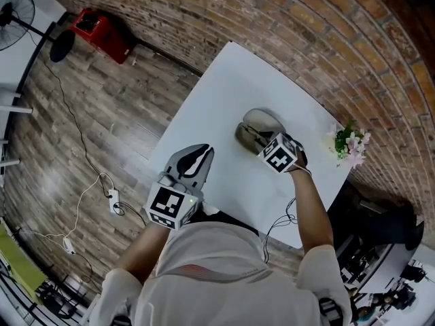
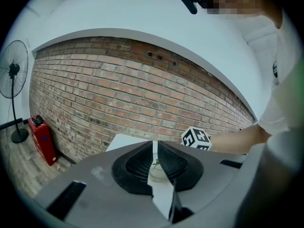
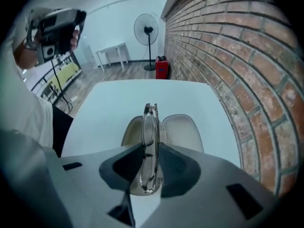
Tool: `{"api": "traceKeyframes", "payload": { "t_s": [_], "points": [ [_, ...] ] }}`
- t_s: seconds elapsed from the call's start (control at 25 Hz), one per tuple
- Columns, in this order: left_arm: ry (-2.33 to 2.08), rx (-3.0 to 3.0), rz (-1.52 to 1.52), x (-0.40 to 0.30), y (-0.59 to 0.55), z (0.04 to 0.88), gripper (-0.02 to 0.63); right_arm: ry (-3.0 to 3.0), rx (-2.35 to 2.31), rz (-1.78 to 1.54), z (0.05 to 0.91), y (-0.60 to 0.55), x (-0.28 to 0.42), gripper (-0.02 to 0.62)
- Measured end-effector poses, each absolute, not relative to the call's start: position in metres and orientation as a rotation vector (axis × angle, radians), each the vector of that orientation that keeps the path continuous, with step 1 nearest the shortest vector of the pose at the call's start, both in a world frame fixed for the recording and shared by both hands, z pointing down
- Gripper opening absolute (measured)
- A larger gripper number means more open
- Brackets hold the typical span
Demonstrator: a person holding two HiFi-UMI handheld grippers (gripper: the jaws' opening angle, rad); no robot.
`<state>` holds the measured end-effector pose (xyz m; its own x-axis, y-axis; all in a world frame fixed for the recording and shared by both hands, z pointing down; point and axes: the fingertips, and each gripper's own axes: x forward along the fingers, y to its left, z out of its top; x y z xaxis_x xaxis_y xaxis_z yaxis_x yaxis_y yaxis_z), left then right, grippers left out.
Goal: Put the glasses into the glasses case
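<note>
The open beige glasses case (image 1: 262,122) lies on the white table (image 1: 224,87), towards its right side. My right gripper (image 1: 266,143) points steeply down just above the case, its marker cube nearest the camera. In the right gripper view the folded thin-framed glasses (image 3: 150,122) stand on edge between the pads, with the right gripper (image 3: 151,148) shut on them, and the case (image 3: 183,129) lies open below. My left gripper (image 1: 204,151) hovers over the table's near-left edge, apart from the case. Its jaws (image 2: 155,146) are closed to a thin slit with nothing held.
A small pot of flowers (image 1: 350,143) stands at the table's right edge beside the case. On the wooden floor to the left are a red box (image 1: 102,32), a standing fan (image 1: 13,9) and a power strip with cables (image 1: 113,200). A brick wall runs behind the table.
</note>
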<state>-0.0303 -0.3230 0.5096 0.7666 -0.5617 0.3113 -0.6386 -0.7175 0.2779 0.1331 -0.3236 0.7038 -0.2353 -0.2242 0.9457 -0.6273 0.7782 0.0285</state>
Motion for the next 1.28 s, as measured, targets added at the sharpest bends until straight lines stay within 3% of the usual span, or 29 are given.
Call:
{"api": "traceKeyframes", "payload": {
  "t_s": [0.36,0.6,0.84,1.04,1.28],
  "points": [
    [-0.915,2.595,0.292,-0.028,-0.330,0.511,0.040,-1.630,0.684,0.261,0.728,-0.322,0.131,0.164],
    [-0.902,2.596,0.295,-0.026,-0.330,0.511,0.040,-1.710,0.697,0.353,0.715,-0.317,0.131,0.210],
    [-0.886,2.619,0.278,-0.022,-0.326,0.503,0.040,-1.851,0.897,0.445,0.664,-0.315,0.140,0.208],
    [-0.870,2.650,0.241,-0.017,-0.326,0.489,0.040,-2.038,1.235,0.480,0.584,-0.324,0.150,0.162],
    [-0.838,2.717,0.192,-0.003,-0.330,0.464,0.040,-2.134,1.670,0.400,0.491,-0.312,0.185,0.052]
  ]
}}
